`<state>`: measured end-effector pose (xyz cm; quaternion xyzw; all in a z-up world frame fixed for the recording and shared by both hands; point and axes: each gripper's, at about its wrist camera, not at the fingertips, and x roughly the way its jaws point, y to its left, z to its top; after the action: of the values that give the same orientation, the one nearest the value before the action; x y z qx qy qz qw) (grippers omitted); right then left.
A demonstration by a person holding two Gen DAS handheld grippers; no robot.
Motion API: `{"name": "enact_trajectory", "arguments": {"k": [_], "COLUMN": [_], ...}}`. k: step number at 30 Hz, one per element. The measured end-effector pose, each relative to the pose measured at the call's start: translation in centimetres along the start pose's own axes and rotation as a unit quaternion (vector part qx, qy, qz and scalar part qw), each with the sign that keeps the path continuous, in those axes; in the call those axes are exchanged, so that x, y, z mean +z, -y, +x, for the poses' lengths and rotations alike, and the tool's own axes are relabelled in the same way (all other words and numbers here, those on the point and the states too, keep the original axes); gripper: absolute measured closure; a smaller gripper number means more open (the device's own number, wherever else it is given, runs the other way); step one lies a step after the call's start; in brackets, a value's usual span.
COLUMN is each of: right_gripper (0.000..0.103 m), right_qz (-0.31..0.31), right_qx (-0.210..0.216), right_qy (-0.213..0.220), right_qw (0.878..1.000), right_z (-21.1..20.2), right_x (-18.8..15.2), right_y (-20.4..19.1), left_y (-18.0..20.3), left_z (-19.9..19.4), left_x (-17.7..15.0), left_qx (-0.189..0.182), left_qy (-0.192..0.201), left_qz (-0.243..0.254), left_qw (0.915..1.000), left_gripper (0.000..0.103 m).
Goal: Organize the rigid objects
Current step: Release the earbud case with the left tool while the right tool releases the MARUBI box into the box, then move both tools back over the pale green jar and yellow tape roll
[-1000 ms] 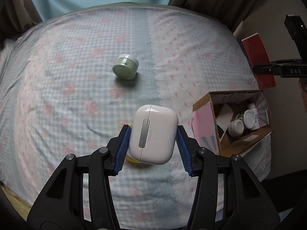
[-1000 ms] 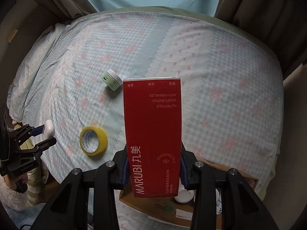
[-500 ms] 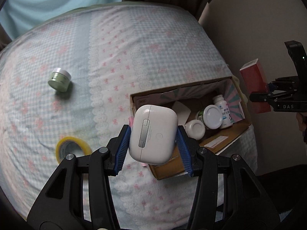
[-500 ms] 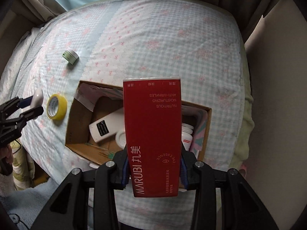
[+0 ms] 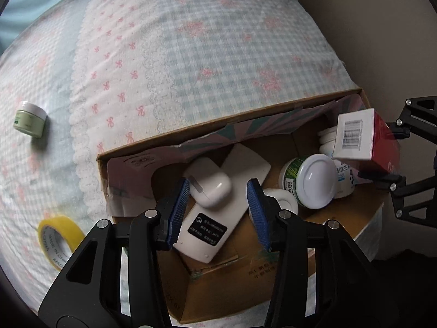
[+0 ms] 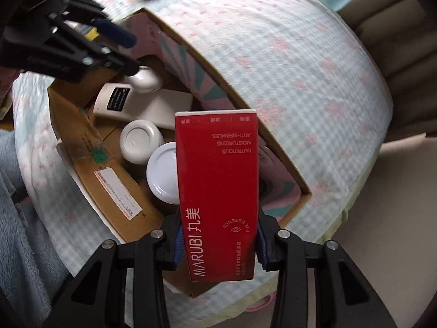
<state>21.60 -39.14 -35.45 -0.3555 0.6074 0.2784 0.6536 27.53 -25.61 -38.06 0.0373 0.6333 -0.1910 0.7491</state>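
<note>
A bed carried everything, covered with a blue-and-white checked quilt sprinkled with pink bows and flowers. Brown curtains hung past its far edge. A plain beige surface lay beyond its right edge, and blue fleece fabric bunched against its near left edge

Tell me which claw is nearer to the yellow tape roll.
Left. The left claw hangs over the cardboard box end beside the yellow tape roll; the right claw, holding the red carton, is over the box's far end.
</note>
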Motion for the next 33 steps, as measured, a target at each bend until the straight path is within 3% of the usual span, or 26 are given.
{"name": "enact_trajectory", "arguments": {"k": [8, 9, 10, 11, 12, 14, 22, 33], "right_gripper": [0.066, 0.062, 0.059, 0.049, 0.026, 0.0, 0.0, 0.0], "right_qz": [-0.081, -0.091, -0.098, -0.101, -0.098, -0.077, 0.023, 0.099], "right_qx": [-0.009, -0.015, -0.027, -0.044, -0.057, -0.056, -0.006, -0.01], "right_qy": [0.022, 0.028, 0.035, 0.043, 0.05, 0.064, 0.073, 0.093], "right_qw": [0.996, 0.995, 0.994, 0.993, 0.992, 0.993, 0.997, 0.991], "right_z": [2.1, 2.2, 2.2, 2.0, 1.8, 1.2, 0.4, -3.5], "right_x": [1.1, 1.0, 1.1, 1.1, 1.3, 1.1, -0.4, -0.5], "right_y": [-1.6, -1.8, -2.0, -2.1, -2.0, -1.2, 0.2, 0.2], "left_y": [0.2, 0.3, 0.4, 0.5, 0.5, 0.4, -0.2, -0.2], "left_z": [0.9, 0.9, 0.9, 0.9, 0.7, 0.3, -1.0, -5.7], "left_x": [-0.2, -0.1, -0.1, -0.1, -0.2, -0.5, -0.9, -2.9], "left_qx": [0.021, 0.028, 0.031, 0.03, 0.031, 0.028, 0.028, 0.03], "left_qy": [-0.011, -0.015, -0.02, -0.023, -0.023, -0.012, -0.01, 0.022], "left_qz": [0.008, 0.009, 0.009, 0.009, 0.01, 0.012, 0.002, 0.005], "left_qw": [0.9997, 0.9995, 0.9993, 0.9992, 0.9992, 0.9995, 0.9995, 0.9993], "left_gripper": [0.063, 0.06, 0.052, 0.017, 0.001, 0.0, 0.0, 0.0]}}
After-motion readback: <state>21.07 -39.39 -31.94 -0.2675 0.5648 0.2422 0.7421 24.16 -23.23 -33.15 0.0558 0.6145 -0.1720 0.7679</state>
